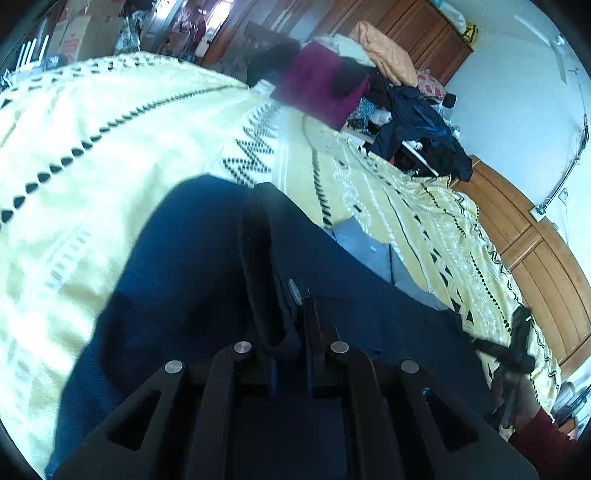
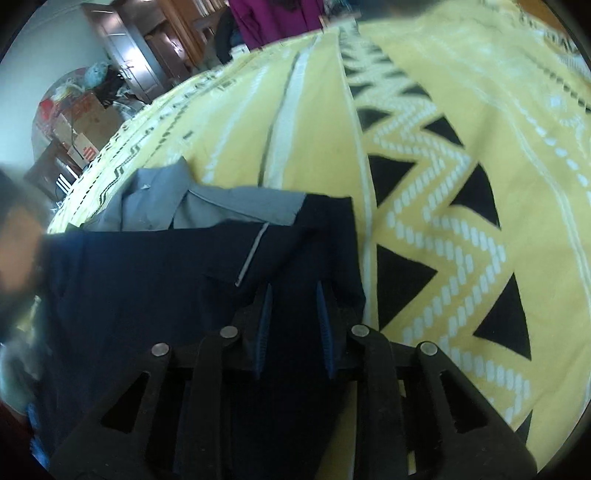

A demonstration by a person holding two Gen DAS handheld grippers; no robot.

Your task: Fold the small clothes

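Yellow patterned bedspread (image 1: 110, 122); wooden wardrobes (image 1: 417, 26); pale wall (image 1: 517, 74).

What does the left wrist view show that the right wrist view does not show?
Only the left wrist view shows the heap of dark clothes, the orange jacket and the right gripper. Only the right wrist view shows the brown cardboard boxes. Both show the dark navy garment, the grey folded cloth and the yellow patterned bedspread.

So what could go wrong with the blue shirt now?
The left gripper pinches only a bunched edge of the navy shirt, so it might slip out. The right gripper sits open over the shirt with cloth between its fingers, so it could grab too many layers. The grey cloth underneath could get dragged along.
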